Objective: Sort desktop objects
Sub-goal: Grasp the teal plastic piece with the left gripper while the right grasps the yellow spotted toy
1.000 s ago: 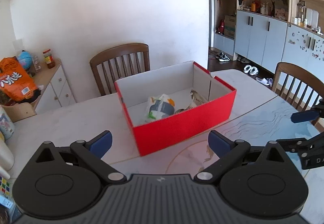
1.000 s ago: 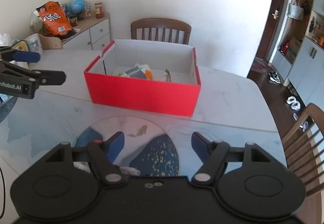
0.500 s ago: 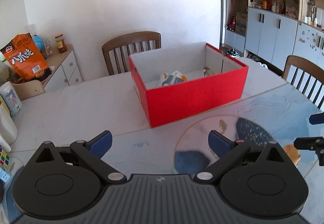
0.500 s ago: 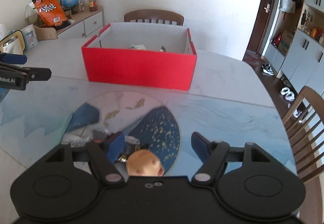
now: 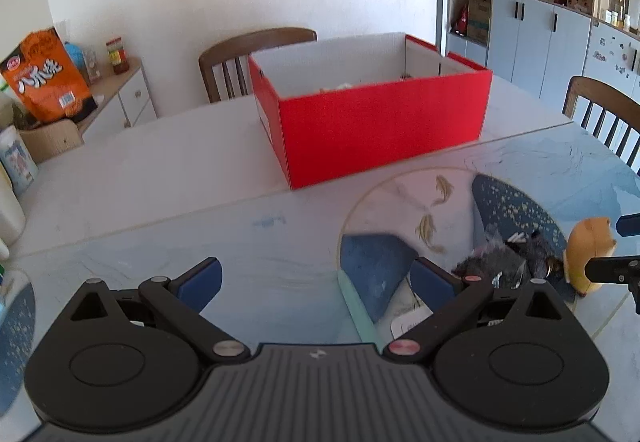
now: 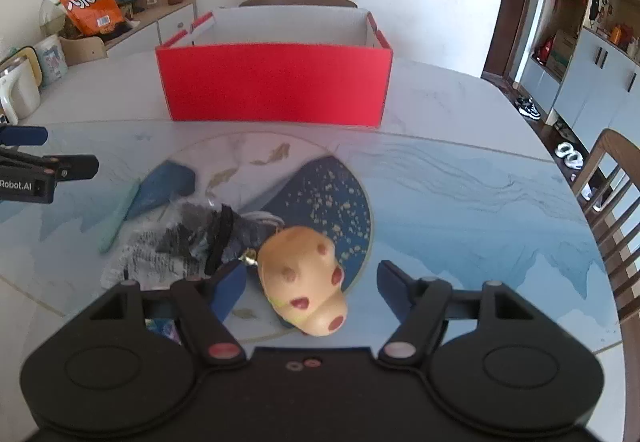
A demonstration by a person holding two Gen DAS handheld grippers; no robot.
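Both grippers have pulled back from the red cardboard box (image 6: 274,82); the right gripper (image 6: 310,284), fingers spread, now straddles the tan spotted toy animal (image 6: 306,278); the left gripper (image 5: 316,282) hangs open, empty.

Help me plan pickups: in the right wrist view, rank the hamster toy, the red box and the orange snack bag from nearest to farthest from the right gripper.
1. Hamster toy, between the right gripper's open fingers.
2. Red box, straight ahead, mid-table.
3. Orange snack bag, far left on the cabinet.

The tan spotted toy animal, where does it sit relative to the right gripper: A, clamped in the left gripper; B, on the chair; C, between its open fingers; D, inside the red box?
C: the tan spotted toy animal lies on the table between the right gripper's spread fingers, untouched.
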